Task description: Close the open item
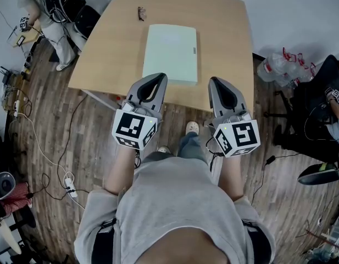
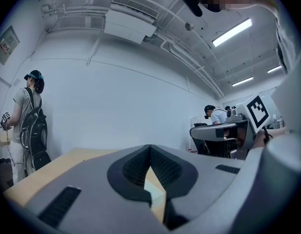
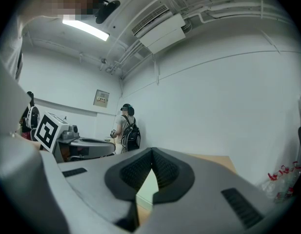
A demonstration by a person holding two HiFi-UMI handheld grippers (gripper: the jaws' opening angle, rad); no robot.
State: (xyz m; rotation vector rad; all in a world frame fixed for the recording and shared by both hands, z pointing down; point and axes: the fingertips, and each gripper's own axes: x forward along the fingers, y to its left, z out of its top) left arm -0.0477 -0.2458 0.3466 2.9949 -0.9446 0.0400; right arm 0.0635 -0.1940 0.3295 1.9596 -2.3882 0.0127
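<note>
A flat pale green case [image 1: 170, 53] lies on the wooden table [image 1: 109, 48], its lid down flat, with a small latch on its right side. Both grippers hover over the table's near edge, just short of the case. My left gripper [image 1: 158, 78] is shut with nothing in it, its tips near the case's near left corner. My right gripper [image 1: 216, 81] is also shut and empty, to the right of the case's near right corner. In the left gripper view the jaws [image 2: 150, 150] meet at the tip, and the case [image 2: 155, 188] shows below them. The right gripper view has the jaws [image 3: 151, 153] touching over the case [image 3: 148, 189].
A small dark object [image 1: 142, 13] lies on the table beyond the case. A person with a backpack [image 1: 45, 15] stands at the far left. Plastic bottles [image 1: 276, 67] and a seated person [image 1: 328, 109] are at the right. Cables [image 1: 48, 164] run over the wooden floor.
</note>
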